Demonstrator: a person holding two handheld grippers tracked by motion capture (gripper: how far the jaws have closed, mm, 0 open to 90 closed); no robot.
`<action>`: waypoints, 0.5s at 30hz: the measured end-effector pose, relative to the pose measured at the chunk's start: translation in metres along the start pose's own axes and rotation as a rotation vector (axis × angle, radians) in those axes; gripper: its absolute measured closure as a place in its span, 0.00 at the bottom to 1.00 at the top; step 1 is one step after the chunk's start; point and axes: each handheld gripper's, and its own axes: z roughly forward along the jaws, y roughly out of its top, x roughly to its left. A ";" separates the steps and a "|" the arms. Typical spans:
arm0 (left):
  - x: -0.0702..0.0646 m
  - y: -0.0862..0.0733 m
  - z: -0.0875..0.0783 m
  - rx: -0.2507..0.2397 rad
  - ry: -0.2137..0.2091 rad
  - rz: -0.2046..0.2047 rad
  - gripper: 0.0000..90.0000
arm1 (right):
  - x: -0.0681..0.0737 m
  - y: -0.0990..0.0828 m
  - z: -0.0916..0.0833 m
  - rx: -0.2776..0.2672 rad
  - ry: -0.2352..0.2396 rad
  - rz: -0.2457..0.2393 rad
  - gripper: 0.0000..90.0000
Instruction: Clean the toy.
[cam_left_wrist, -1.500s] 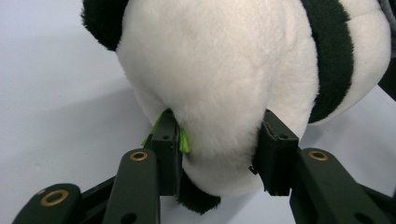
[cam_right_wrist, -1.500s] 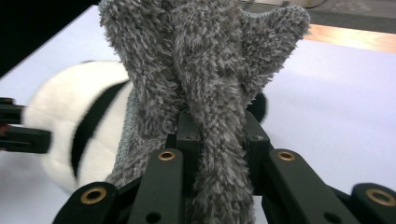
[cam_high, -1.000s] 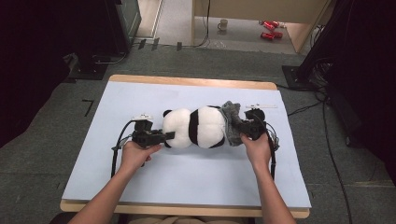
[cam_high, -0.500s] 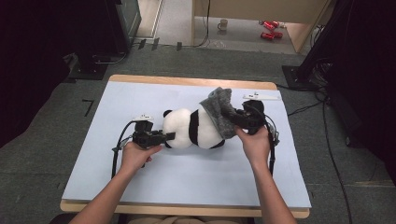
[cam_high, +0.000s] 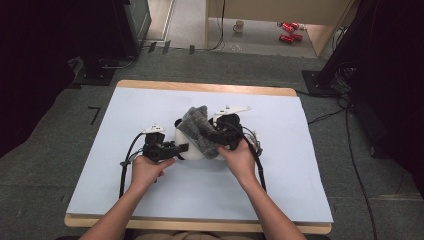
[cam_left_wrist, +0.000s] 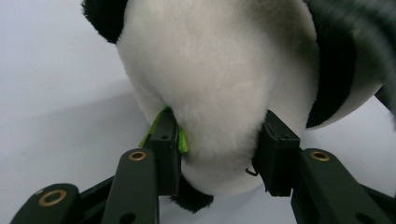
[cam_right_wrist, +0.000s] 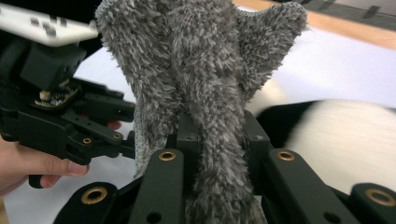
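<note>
A black-and-white panda plush (cam_high: 182, 142) lies on the white table (cam_high: 300, 165). My left gripper (cam_high: 181, 148) is shut on its white rounded end, both pads pressed into the fur (cam_left_wrist: 224, 84). A green tag (cam_left_wrist: 181, 138) pokes out by the left pad. My right gripper (cam_high: 216, 135) is shut on a grey fuzzy cloth (cam_high: 199, 130), which drapes over most of the panda. In the right gripper view the cloth (cam_right_wrist: 205, 70) rises bunched between the jaws. Beyond it in that view are the other gripper (cam_right_wrist: 60, 116) and a blurred part of the panda (cam_right_wrist: 336, 140).
The table's wooden edge (cam_high: 200, 226) runs along the near side. On the floor behind stand a mug (cam_high: 239, 25) and red items (cam_high: 287, 32). Dark stands flank the table at left and right, with cables (cam_high: 350, 150) trailing on the carpet.
My right gripper has swung left and a little upward with the grey cloth, dragging it from the panda's right end over its body. The left gripper has kept still on the panda.
</note>
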 end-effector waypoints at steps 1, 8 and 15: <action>0.000 0.000 0.000 0.000 0.000 0.000 0.63 | 0.000 0.000 0.000 0.000 0.000 0.000 0.84; -0.002 0.000 0.001 0.006 0.014 -0.001 0.63 | 0.004 -0.009 0.022 0.040 -0.039 -0.054 0.83; 0.003 0.001 0.002 0.012 0.011 0.021 0.63 | -0.019 -0.007 0.003 0.026 -0.088 -0.020 0.84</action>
